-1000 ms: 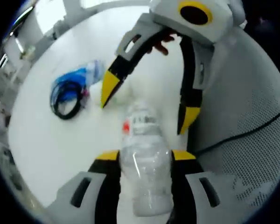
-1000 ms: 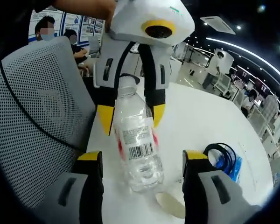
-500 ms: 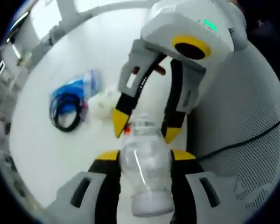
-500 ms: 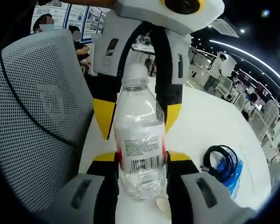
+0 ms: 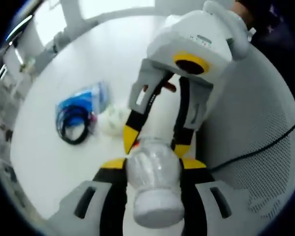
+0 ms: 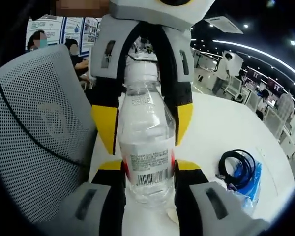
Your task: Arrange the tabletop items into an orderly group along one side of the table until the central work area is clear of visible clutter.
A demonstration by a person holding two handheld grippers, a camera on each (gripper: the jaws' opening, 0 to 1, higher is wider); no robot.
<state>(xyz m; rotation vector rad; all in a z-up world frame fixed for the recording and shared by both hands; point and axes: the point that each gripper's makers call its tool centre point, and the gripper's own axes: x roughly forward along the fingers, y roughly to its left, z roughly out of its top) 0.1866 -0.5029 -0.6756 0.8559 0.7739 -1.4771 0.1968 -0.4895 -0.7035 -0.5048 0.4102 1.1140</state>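
Observation:
A clear plastic water bottle [image 6: 146,105] with a barcode label stands upright over the white table [image 6: 221,128], near its edge. My right gripper [image 6: 148,165] is shut on the bottle's lower body at the label. My left gripper [image 6: 145,125] comes down from above, its yellow pads pressed to the upper body below the cap. In the left gripper view the bottle [image 5: 155,179] runs between my left gripper [image 5: 153,163] jaws, blurred top end nearest the camera. Further along it, my right gripper [image 5: 156,142] clamps it.
A blue bag with a coiled black cable [image 5: 76,115] [image 6: 241,169] lies on the table [image 5: 88,59]. A white crumpled item [image 5: 110,118] sits beside it. A grey mesh chair back [image 6: 34,132] [image 5: 255,123] stands against the table edge. People sit in the background.
My right gripper moved in and shut on the bottle's lower body. My left gripper has kept its hold throughout.

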